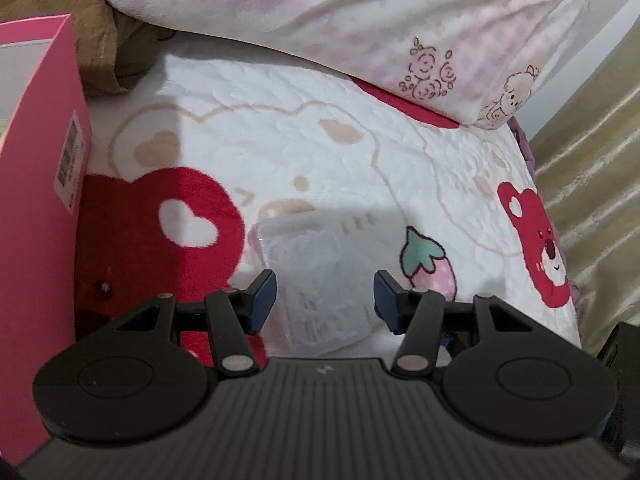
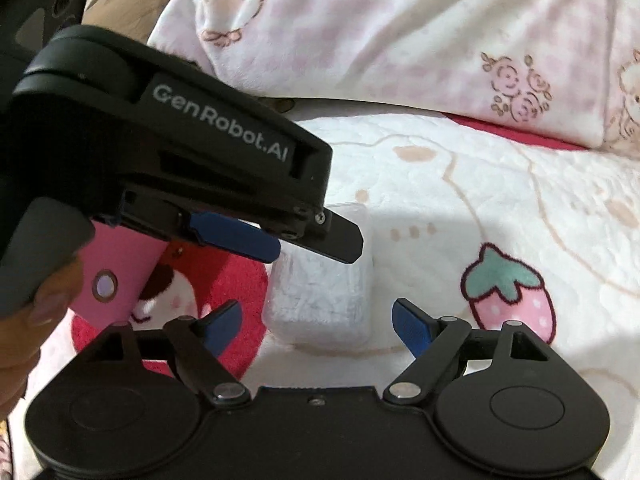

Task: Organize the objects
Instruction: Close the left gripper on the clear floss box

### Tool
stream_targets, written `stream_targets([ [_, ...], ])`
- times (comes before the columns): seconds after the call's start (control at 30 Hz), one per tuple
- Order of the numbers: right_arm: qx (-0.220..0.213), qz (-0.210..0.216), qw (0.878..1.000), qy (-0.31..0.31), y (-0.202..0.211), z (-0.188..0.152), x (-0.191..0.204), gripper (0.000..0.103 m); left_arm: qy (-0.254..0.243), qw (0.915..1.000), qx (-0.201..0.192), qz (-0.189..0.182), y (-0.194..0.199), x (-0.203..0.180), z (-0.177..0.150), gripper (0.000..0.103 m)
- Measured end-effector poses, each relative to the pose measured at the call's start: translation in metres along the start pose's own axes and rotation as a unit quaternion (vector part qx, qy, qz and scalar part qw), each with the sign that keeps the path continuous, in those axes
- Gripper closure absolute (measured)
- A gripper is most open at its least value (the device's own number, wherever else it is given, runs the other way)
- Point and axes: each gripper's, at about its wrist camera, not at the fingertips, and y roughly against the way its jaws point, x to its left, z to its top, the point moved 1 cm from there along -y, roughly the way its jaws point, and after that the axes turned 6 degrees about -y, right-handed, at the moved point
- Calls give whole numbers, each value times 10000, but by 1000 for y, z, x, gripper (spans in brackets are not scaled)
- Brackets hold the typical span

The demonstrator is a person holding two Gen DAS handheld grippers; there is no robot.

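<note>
From my left wrist, the pink box (image 1: 40, 200) walls the blanket (image 1: 320, 140) beside the clear plastic case (image 1: 308, 276); my left gripper (image 1: 325, 300) gapes empty around the case, its long axis running away from me. From my right wrist, my right gripper (image 2: 318, 320) spreads empty before it.

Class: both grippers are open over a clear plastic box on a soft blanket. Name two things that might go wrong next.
1. The clear plastic box is see-through and slippery-looking; the left gripper jaws may slide off.
2. The right gripper faces the same box, so the two could collide. The soft blanket may let it tilt.
</note>
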Motion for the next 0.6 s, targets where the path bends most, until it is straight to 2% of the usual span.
stream_targets([
  [0.1,-4,-26,10000,-83,-4,-2,-2,18,51,9999,109,-83,-6,8,-7,49],
  [0.17,-3,136,9998,-108,-4,-4,-2,19,93,9998,143,-99,-12,12,-12,49],
  [0.3,-148,111,9998,-107,-13,2,-3,19,62,9998,-7,-188,-20,13,-20,50],
  [0.33,-125,123,9996,-204,-13,-1,-5,21,118,9997,-65,-198,-19,14,-21,51],
  [0.37,-61,113,9994,-312,-22,-2,-11,29,158,9996,-80,-201,-19,15,-22,54],
  [0.43,-72,-80,9996,-260,-23,-7,-11,36,162,9995,-117,-243,-17,16,-24,57],
  [0.6,161,77,9966,-803,-12,-5,-19,36,-49,9999,-40,-148,-8,5,-33,59],
])
